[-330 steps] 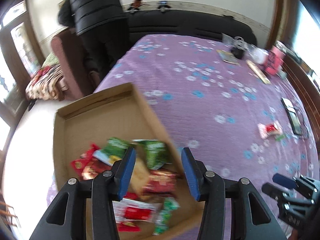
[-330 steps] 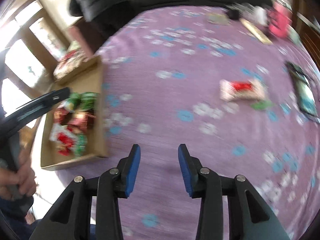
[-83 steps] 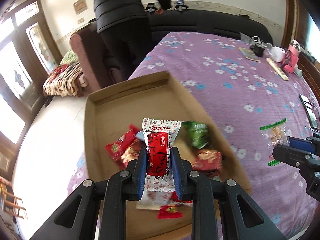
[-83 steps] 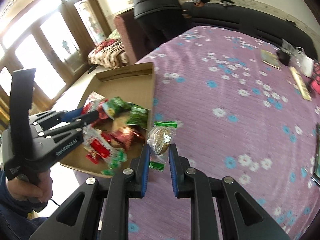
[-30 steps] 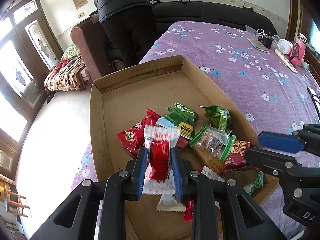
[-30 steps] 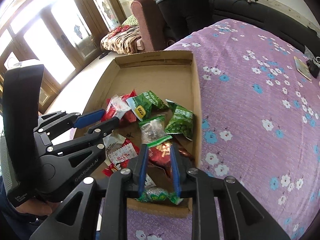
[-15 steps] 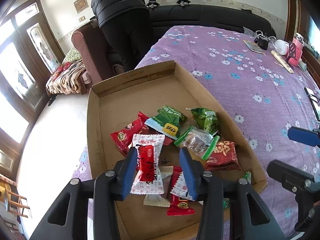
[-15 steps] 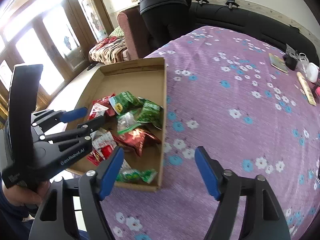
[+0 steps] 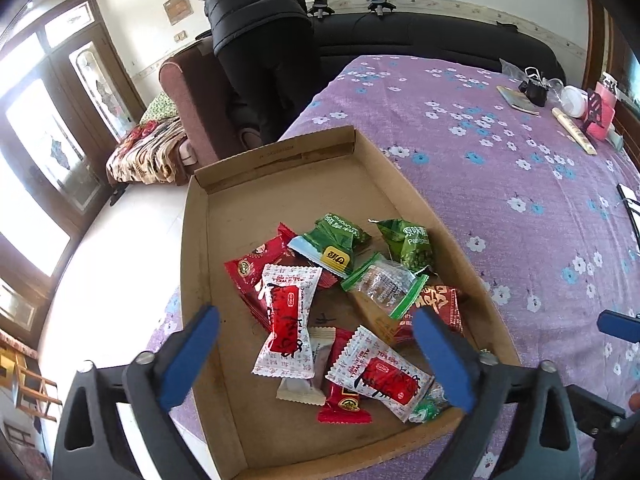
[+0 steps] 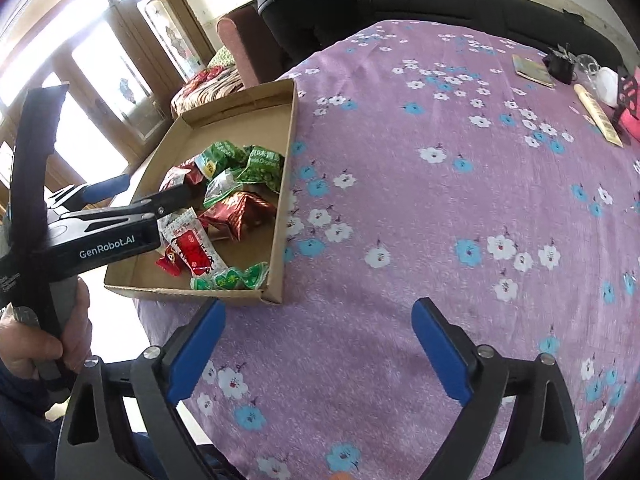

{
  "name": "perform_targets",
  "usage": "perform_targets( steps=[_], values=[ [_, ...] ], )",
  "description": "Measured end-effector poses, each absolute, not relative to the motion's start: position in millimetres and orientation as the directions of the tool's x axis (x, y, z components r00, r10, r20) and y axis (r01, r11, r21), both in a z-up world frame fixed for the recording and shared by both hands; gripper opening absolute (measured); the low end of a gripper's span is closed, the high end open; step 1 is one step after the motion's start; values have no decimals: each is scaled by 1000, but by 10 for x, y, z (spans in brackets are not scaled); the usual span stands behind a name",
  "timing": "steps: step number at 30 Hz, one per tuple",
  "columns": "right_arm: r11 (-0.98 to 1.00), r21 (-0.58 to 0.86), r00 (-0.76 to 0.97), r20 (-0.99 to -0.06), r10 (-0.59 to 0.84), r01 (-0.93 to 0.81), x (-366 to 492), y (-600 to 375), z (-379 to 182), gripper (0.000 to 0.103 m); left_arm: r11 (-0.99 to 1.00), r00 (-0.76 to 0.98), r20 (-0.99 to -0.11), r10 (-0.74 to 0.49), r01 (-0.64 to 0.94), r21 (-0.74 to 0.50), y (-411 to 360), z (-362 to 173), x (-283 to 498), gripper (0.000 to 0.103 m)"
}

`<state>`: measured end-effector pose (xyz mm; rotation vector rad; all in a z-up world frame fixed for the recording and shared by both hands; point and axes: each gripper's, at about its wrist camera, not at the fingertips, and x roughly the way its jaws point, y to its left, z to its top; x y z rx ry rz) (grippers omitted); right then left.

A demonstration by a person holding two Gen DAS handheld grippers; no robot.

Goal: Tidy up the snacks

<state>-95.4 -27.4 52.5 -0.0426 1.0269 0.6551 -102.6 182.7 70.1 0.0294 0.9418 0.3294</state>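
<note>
A shallow cardboard tray [image 9: 280, 152] lies at the left edge of the purple flowered cloth [image 9: 500, 152] and holds several snack packets. My left gripper [image 9: 314, 314] hangs over its near end with jaws opening wide. A white-and-red packet [image 9: 286, 320] lies loose in the tray below them, untouched by the pads. A clear green-edged packet [image 9: 384, 282] rests among green pea packets [image 9: 412, 244]. My right gripper [image 10: 320, 306] is over bare cloth just right of the tray [image 10: 286, 200]. Its jaws are opening with nothing between them. The left gripper [image 10: 152, 188] also shows in the right wrist view.
A person in a black jacket [image 9: 260, 40] stands at the far end by a maroon armchair [image 9: 188, 112] and a black sofa [image 9: 440, 36]. A booklet [image 10: 534, 66], a wooden stick [image 10: 598, 114] and a pink object [image 9: 602, 114] sit at the far right. White floor [image 9: 120, 272] lies left.
Both grippers went from shut on packets to wide open, and the packets now lie in the tray. The right gripper moved right, off the tray and over the cloth.
</note>
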Motion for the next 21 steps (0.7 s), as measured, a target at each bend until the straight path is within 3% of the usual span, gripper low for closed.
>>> perform_targets(
  steps=[2,7,15,21],
  values=[
    [803,272,355,-789,502,-530,-961,-314,556,103,947,537,-791,293,-279,162,1840,690,-1030,102],
    [788,245,393,-760,518,-564,-1016,-350,636,103,946,502,-822,269,-298,128,1910,639,-1044,102],
    [731,176,433,-706,561,-660,-1182,-308,720,103,930,540,-787,297,-349,112,2008,841,-1183,102],
    [699,142,434,-692,577,-701,-1272,-233,772,103,902,495,-780,384,-381,202,2000,912,-1225,102]
  ],
)
